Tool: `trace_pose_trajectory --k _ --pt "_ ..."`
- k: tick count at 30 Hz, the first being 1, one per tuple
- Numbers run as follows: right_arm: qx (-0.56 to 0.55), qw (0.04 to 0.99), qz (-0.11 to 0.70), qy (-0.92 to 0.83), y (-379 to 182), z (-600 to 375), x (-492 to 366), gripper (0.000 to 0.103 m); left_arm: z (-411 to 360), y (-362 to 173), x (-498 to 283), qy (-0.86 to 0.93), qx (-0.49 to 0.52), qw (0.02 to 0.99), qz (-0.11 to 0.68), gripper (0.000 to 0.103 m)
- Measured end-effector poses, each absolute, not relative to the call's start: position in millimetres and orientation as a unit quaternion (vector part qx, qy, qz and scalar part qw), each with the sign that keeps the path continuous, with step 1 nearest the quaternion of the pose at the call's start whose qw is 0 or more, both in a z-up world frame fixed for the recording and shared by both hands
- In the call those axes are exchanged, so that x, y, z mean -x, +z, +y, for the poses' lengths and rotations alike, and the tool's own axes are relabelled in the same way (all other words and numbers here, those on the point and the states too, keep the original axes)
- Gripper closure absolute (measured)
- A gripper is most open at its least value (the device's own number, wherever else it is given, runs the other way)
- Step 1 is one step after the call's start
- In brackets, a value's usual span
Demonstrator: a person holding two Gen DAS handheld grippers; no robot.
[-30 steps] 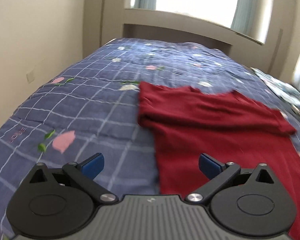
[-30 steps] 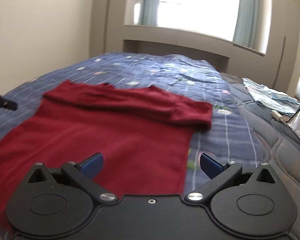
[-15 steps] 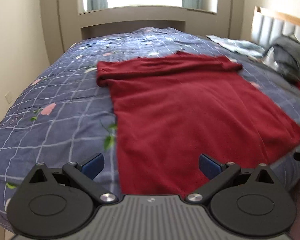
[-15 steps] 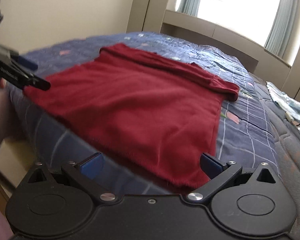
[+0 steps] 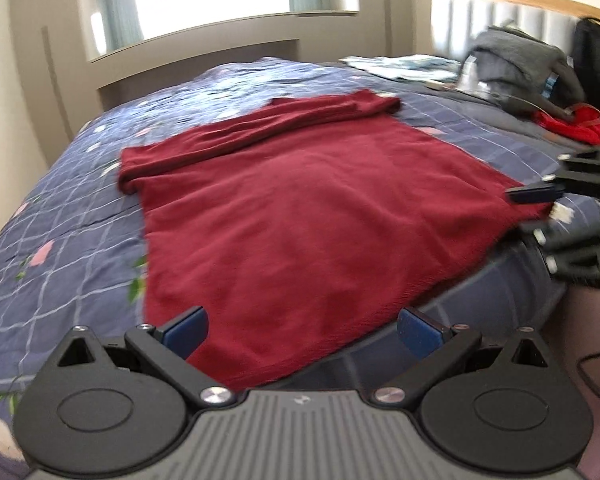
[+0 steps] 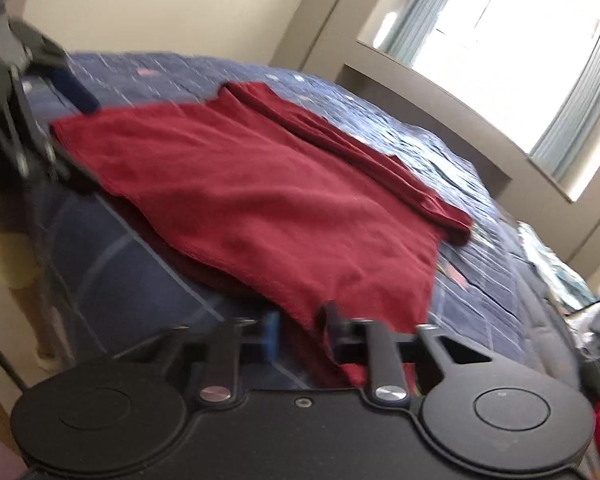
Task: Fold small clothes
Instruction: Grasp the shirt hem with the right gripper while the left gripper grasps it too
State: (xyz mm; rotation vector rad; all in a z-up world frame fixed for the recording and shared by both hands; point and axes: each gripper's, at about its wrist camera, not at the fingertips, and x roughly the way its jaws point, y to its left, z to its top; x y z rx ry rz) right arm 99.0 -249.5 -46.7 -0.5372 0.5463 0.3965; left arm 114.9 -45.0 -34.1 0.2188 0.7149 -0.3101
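A dark red garment (image 5: pixel 300 208) lies flat on the blue checked bedspread (image 5: pixel 60 216), its far end folded over and its near hem at the bed's edge. My left gripper (image 5: pixel 302 328) is open over the near left corner of the hem. My right gripper (image 6: pixel 300 334) has its jaws nearly shut around the near right hem corner of the garment (image 6: pixel 260 200). The right gripper also shows in the left wrist view (image 5: pixel 540 204) at the garment's right corner. The left gripper shows in the right wrist view (image 6: pixel 60 92) at the other corner.
A grey bag (image 5: pixel 524 64), a bright red cloth (image 5: pixel 572 124) and light fabric (image 5: pixel 404 64) lie at the head of the bed by the headboard (image 5: pixel 500 12). A window ledge (image 5: pixel 220 32) and walls stand behind. The bed's edge drops off just before the grippers.
Both grippers have pulled back from over the garment to its near hem at the bed's edge. The right jaws have closed from wide open onto the hem corner.
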Motion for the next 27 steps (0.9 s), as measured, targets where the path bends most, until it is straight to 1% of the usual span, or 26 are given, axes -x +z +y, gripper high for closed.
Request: trace_pose_trajectory --k 1,4,7,12,14,16,18,20,22,24,25,26,27 --pt "0.249 0.91 0.265 0.197 -42 -251 -100 0.088 -50 -34 -114 -0.158 -0.112 0.918 0.346 0.0" --pt "0.194 0.919 0.274 0.207 -22 -258 -111 0.092 -66 -36 -111 -0.175 -0.133 0.916 0.334 0.0" --pt "0.148 0.926 0.271 0.216 3 -266 -124 0.093 -84 -37 -110 -0.19 -0.148 0.917 0.319 0.0" --pt "0.11 0.928 0.271 0.23 33 -276 -138 0.093 -116 -39 -114 -0.178 -0.171 0.926 0.286 0.001" --pt "0.103 0.929 0.269 0.232 41 -280 -141 0.094 -124 -40 -121 -0.148 -0.188 0.928 0.284 0.009" --pt "0.094 0.931 0.269 0.231 47 -285 -143 0.094 -127 -42 -125 -0.11 -0.207 0.931 0.278 0.02" --pt "0.086 0.932 0.266 0.229 52 -290 -144 0.094 -123 -42 -127 -0.082 -0.218 0.933 0.275 0.025" --pt "0.088 0.933 0.263 0.227 54 -293 -144 0.094 -115 -43 -128 -0.06 -0.221 0.935 0.273 0.034" --pt "0.089 0.934 0.263 0.225 54 -295 -144 0.094 -107 -45 -127 -0.038 -0.232 0.933 0.274 0.057" --pt "0.094 0.934 0.262 0.223 53 -296 -143 0.094 -97 -45 -127 -0.026 -0.237 0.929 0.283 0.065" --pt "0.098 0.933 0.264 0.223 52 -295 -142 0.094 -93 -46 -127 -0.027 -0.234 0.928 0.29 0.072" --pt "0.099 0.932 0.266 0.224 51 -295 -142 0.094 -89 -46 -126 -0.026 -0.229 0.928 0.294 0.076" --pt "0.098 0.931 0.269 0.225 49 -295 -141 0.094 -85 -46 -124 -0.026 -0.227 0.927 0.296 0.084"
